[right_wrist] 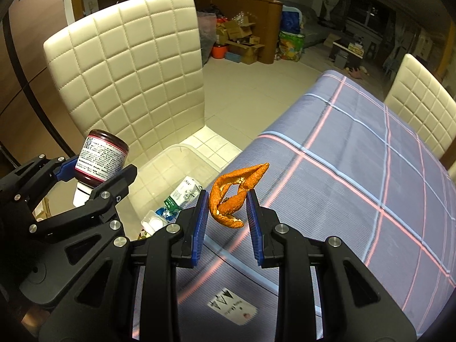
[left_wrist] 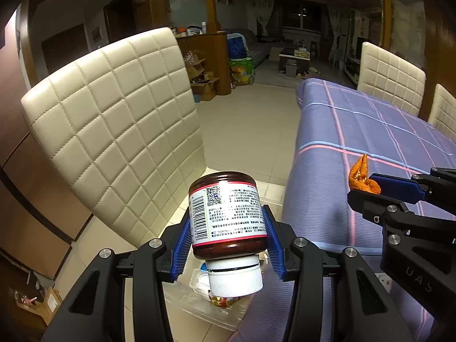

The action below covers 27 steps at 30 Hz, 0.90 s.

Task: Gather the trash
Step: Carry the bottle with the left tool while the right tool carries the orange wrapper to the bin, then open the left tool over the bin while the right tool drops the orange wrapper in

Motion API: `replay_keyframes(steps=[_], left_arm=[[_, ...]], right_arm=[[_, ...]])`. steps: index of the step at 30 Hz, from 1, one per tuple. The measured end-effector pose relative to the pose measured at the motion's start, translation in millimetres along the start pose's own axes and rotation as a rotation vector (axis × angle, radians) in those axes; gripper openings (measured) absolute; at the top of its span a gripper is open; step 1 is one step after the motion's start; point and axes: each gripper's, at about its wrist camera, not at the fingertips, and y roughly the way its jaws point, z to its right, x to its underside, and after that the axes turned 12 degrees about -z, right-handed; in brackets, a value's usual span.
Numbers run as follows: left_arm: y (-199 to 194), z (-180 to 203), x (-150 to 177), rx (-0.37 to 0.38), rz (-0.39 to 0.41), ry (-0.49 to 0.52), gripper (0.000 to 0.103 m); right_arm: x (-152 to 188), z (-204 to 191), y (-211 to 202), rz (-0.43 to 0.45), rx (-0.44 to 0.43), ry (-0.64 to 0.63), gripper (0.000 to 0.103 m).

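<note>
Left hand-held gripper [left_wrist: 228, 242] clamped on jar [left_wrist: 228, 213], jar upside down, white lid lowest, above clear bin [right_wrist: 176, 165]. Right hand-held gripper [right_wrist: 226, 213] pinching orange peel [right_wrist: 236, 193], just right of bin, over edge of plaid-covered surface [right_wrist: 356, 171]. Carton [right_wrist: 182, 193], small trash inside bin. Cream chair [right_wrist: 128, 71] behind bin.

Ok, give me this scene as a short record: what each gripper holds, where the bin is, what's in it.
left gripper: shut on jar, held upside down, white cap at the bottom, above the bin
right gripper: shut on orange peel, held over the table's edge
bin: clear plastic, on the floor between chair and table
bin contents: a carton and a small clear container; the rest is hidden
table: covered by a purple plaid cloth
</note>
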Motion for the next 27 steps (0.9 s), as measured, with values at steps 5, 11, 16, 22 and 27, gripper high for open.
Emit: replay_keyframes(steps=[5, 11, 16, 22, 27], left_arm=[[5, -8, -3, -0.014, 0.001, -0.009, 0.045], [11, -17, -6, -0.019, -0.009, -0.029, 0.045], [19, -23, -7, -0.015, -0.024, -0.042, 0.045], [26, -27, -8, -0.011, -0.037, -0.042, 0.045], [27, -28, -9, -0.01, -0.034, -0.041, 0.048]], right_arm=[[-8, -8, 6, -0.006, -0.009, -0.008, 0.029], [-15, -15, 9, -0.003, -0.014, -0.015, 0.029], [-19, -19, 12, -0.005, -0.013, -0.023, 0.029], [-22, -21, 17, -0.009, -0.007, -0.023, 0.029], [-23, -22, 21, -0.015, -0.009, -0.024, 0.029]])
